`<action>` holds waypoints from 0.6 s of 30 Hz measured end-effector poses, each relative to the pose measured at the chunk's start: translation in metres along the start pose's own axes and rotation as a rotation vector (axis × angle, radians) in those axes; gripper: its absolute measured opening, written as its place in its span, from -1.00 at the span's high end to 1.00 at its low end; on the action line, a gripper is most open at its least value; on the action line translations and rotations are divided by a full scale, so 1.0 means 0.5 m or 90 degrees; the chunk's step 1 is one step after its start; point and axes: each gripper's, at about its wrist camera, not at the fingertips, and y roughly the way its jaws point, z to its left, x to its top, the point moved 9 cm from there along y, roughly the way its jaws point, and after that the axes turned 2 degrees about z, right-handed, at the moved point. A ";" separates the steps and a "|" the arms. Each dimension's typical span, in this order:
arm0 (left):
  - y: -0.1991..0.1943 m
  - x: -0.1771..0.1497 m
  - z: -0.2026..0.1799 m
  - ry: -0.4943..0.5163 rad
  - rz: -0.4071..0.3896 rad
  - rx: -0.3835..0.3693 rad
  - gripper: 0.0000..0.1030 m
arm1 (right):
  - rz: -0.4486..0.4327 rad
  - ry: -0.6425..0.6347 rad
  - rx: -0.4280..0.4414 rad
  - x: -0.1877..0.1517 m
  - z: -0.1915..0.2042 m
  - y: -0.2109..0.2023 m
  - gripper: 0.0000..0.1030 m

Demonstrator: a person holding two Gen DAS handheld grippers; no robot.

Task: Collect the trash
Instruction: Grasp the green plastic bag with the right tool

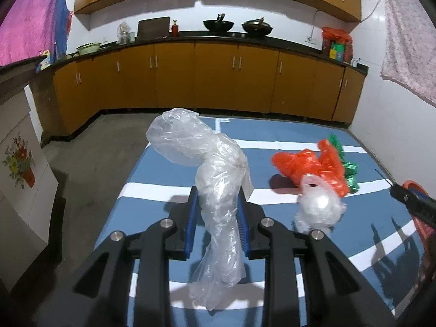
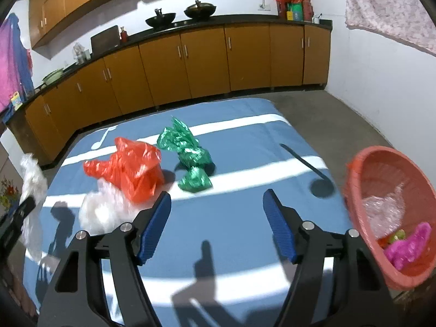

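My left gripper [image 1: 217, 212] is shut on a long clear plastic bag [image 1: 215, 179] and holds it above the blue striped mat [image 1: 152, 179]; the bag also shows at the left edge of the right wrist view [image 2: 31, 179]. My right gripper [image 2: 217, 207] is open and empty above the mat [image 2: 245, 136]. An orange plastic bag [image 2: 130, 169], a green foil bag [image 2: 188, 158] and a crumpled white bag [image 2: 100, 209] lie on the mat ahead of it; they also show in the left wrist view, orange [image 1: 308, 163], green [image 1: 348, 169], white [image 1: 318, 207].
A pink basket [image 2: 362, 179] at the mat's right edge holds clear, pink and green trash. A black ladle [image 2: 313, 171] lies beside it. Brown cabinets [image 1: 212, 76] run along the far wall. A white box with a flower picture [image 1: 19, 163] stands at left.
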 end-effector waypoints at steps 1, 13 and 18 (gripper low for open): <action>0.004 0.000 0.005 -0.002 0.001 0.002 0.48 | 0.010 0.003 0.003 0.010 0.007 0.022 -0.30; 0.051 0.013 0.038 -0.017 0.012 0.013 0.47 | 0.074 -0.025 -0.008 0.045 0.050 0.167 -0.23; 0.065 0.015 0.028 -0.007 0.015 0.008 0.47 | 0.098 -0.006 0.001 0.042 0.043 0.189 -0.10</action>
